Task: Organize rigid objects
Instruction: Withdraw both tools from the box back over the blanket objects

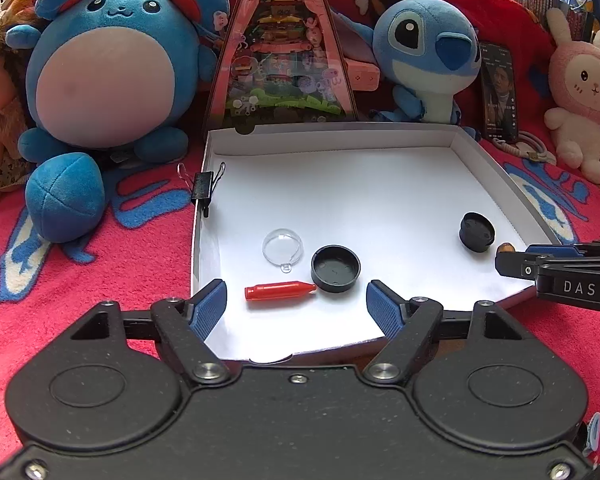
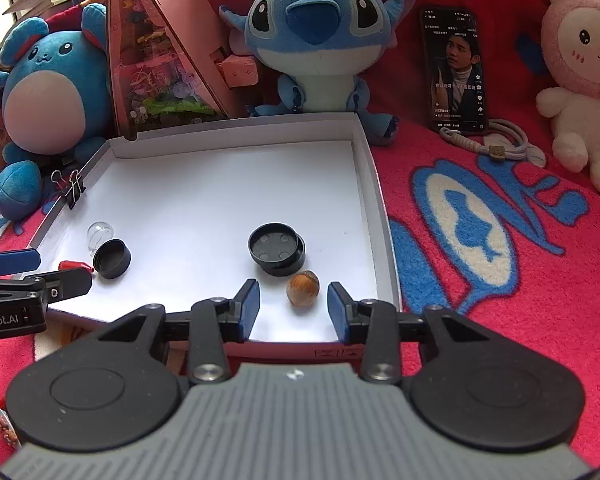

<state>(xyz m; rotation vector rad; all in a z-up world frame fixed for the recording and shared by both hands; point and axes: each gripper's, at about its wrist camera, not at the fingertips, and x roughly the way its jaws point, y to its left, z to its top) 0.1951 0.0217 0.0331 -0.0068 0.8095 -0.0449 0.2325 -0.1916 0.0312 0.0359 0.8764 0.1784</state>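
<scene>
Hovering over white tray (image 1: 204, 152) near edge: left gripper (image 1: 296, 304) jaws apart, empty, red bullet-shaped piece (image 1: 280, 291) just ahead; right gripper (image 2: 294, 306) jaws apart around hazelnut (image 2: 303, 288), not touching. Farther: black caps (image 1: 335, 269), (image 2: 276, 249), clear dome (image 1: 282, 246).

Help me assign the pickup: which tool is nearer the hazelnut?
Right. The right tool stands open with the hazelnut just ahead between its fingers; the left tool sits across the tray by the red cartridge.
</scene>
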